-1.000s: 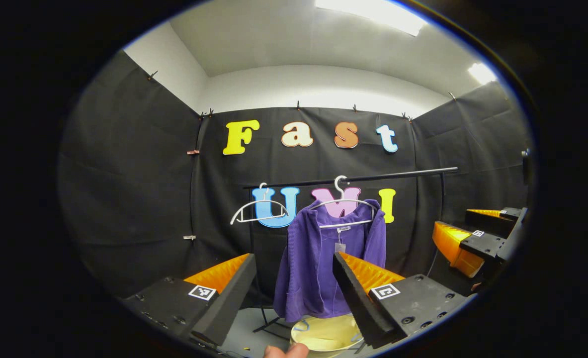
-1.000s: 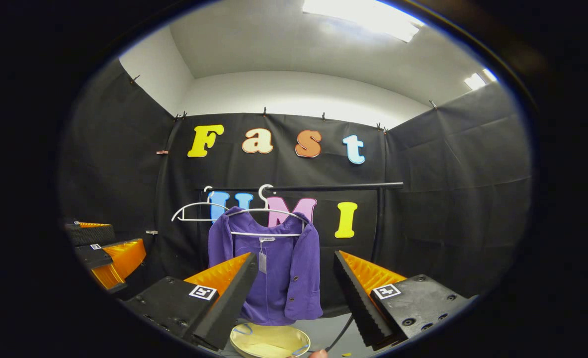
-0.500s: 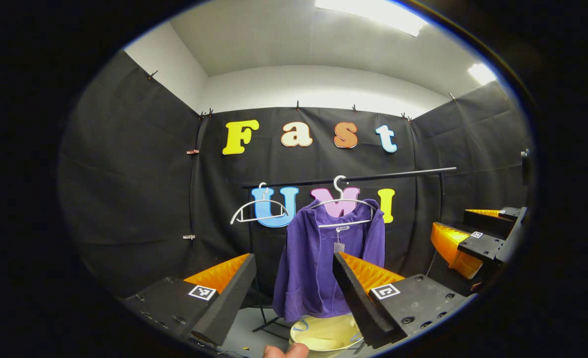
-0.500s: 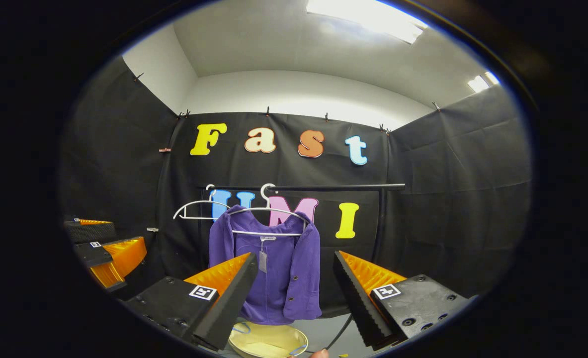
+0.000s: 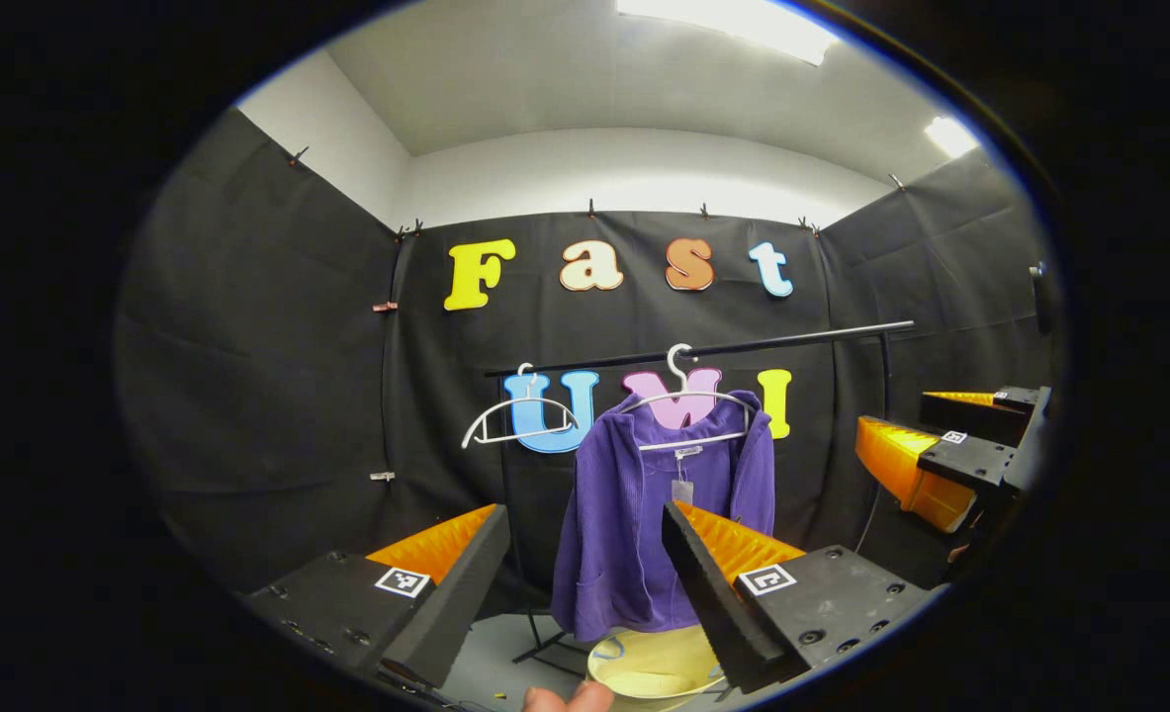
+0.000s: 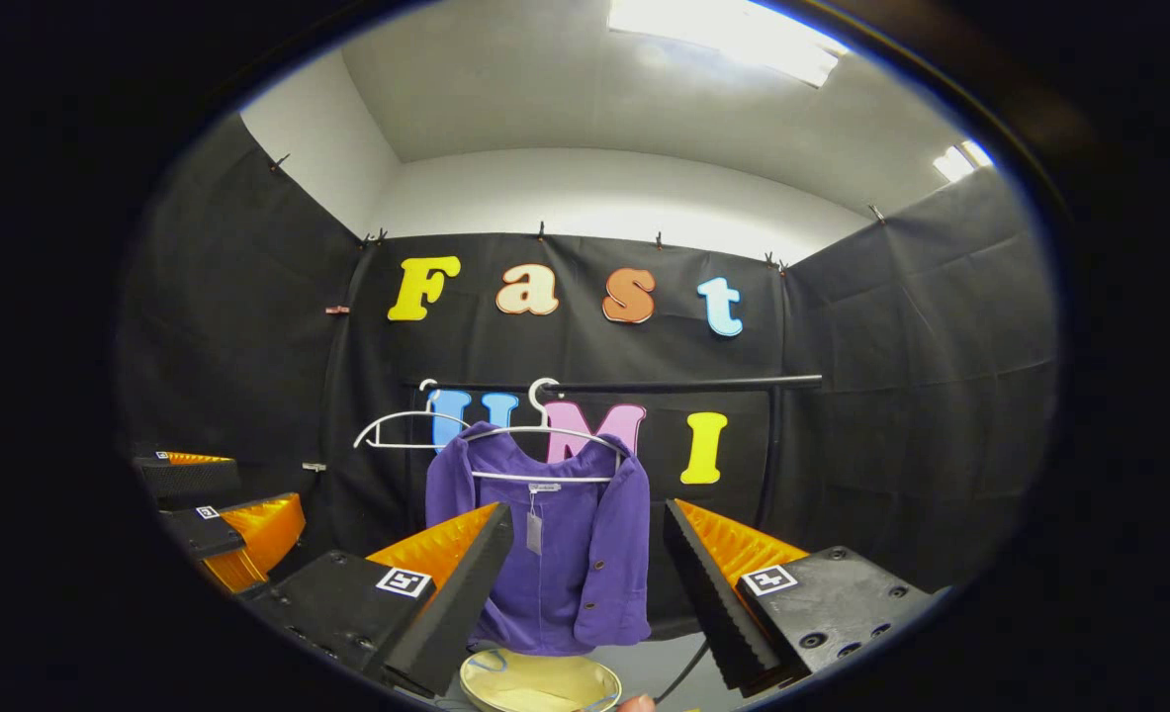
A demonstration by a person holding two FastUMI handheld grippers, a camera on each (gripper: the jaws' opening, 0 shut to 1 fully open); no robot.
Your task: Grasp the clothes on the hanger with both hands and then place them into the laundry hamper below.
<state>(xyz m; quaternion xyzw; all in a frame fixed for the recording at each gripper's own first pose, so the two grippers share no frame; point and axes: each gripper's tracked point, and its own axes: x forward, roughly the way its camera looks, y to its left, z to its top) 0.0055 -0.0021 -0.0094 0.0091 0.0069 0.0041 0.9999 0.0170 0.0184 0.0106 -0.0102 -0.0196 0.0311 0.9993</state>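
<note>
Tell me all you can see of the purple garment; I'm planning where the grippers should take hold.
The purple garment is a ribbed, soft-looking button-front top with long sleeves. It hangs open-necked on a white hanger hooked over a black rail, with a pale tag dangling at the neck. Its hem ends just above the yellow hamper. Neither gripper touches it; both are open, short of it.

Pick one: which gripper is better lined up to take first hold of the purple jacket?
Right, marginally. The right gripper is open with the purple jacket framed between its fingers. The left gripper, also open, sees it off-centre. Both are well short of it.
</note>
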